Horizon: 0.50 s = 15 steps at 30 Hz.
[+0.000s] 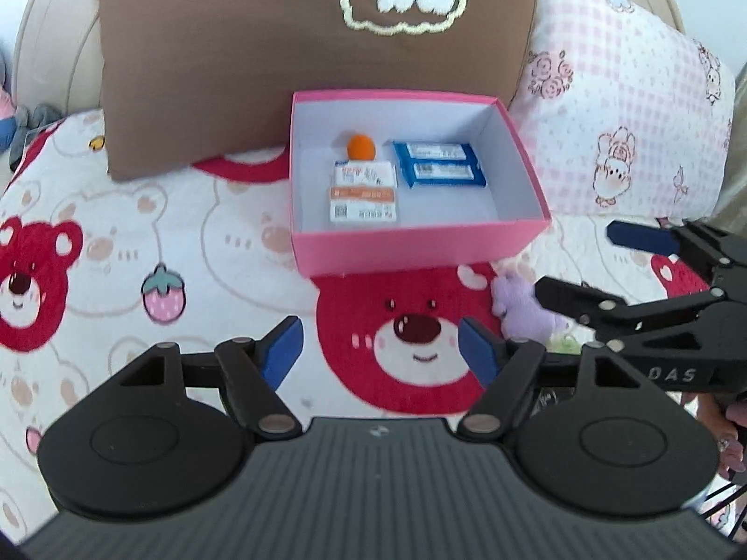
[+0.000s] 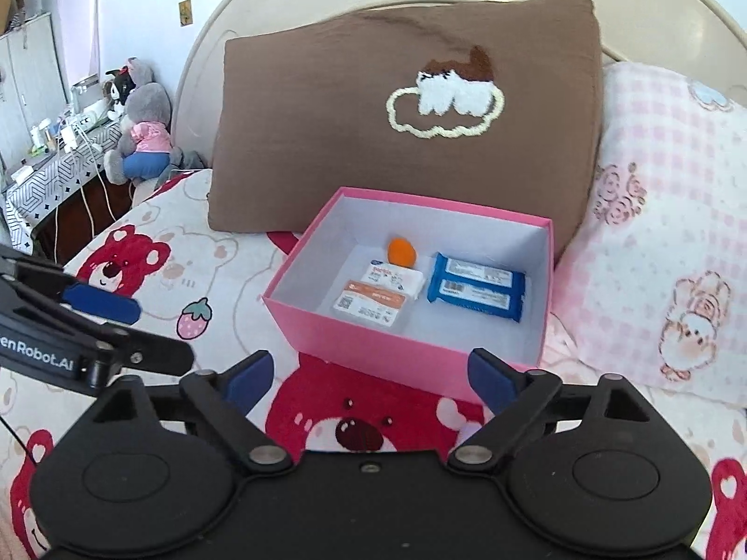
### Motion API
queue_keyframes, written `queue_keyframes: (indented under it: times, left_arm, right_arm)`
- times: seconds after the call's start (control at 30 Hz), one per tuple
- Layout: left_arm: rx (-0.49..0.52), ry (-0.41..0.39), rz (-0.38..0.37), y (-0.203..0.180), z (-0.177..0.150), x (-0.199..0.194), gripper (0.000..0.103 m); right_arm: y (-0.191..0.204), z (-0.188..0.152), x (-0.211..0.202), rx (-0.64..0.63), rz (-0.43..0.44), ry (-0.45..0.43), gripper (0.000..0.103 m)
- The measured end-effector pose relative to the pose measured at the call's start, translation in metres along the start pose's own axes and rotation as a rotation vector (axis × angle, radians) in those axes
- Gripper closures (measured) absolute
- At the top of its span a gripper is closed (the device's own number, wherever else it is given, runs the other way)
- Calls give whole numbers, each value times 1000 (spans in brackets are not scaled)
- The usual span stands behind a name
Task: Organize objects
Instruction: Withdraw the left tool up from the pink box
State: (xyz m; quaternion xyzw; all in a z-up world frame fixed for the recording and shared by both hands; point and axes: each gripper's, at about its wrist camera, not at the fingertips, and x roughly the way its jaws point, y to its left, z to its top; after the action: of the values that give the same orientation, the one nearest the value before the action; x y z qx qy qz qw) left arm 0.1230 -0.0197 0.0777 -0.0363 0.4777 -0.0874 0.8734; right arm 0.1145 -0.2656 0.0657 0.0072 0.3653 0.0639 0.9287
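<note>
A pink box (image 1: 411, 247) (image 2: 355, 340) with a white inside stands on the bed in front of a brown pillow. In it lie an orange ball (image 1: 361, 146) (image 2: 402, 251), two white-and-orange packets (image 1: 363, 197) (image 2: 376, 301) and two blue packets (image 1: 439, 164) (image 2: 476, 289). A small purple plush toy (image 1: 523, 305) lies on the blanket right of the box's near corner. My left gripper (image 1: 380, 357) is open and empty, short of the box. My right gripper (image 2: 371, 380) is open and empty; in the left wrist view its fingers (image 1: 560, 296) reach to the purple toy.
The brown pillow (image 1: 299, 56) (image 2: 406, 140) leans on the headboard behind the box. A pink checked pillow (image 1: 630, 116) (image 2: 667, 233) lies to the right. A grey plush toy (image 2: 140, 135) and a cluttered side table (image 2: 51, 172) stand at the far left.
</note>
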Motion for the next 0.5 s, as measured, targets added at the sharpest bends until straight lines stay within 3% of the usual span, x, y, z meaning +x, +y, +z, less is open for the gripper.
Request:
queue_keyframes:
  times: [0.13, 0.2, 0.27, 0.5]
  left_arm:
    - [21, -5, 12, -4, -10, -12, 25]
    - [17, -19, 9, -6, -15, -19, 13]
    - [17, -36, 5, -8, -20, -27, 9]
    - [3, -34, -18, -12, -36, -38, 4]
  right_arm:
    - [-6, -6, -17, 19, -8, -4, 7]
    - [-11, -9, -25, 39, 5, -5, 7]
    - [-13, -13, -34, 50, 12, -14, 7]
    - [-12, -26, -63, 12, 24, -44, 7]
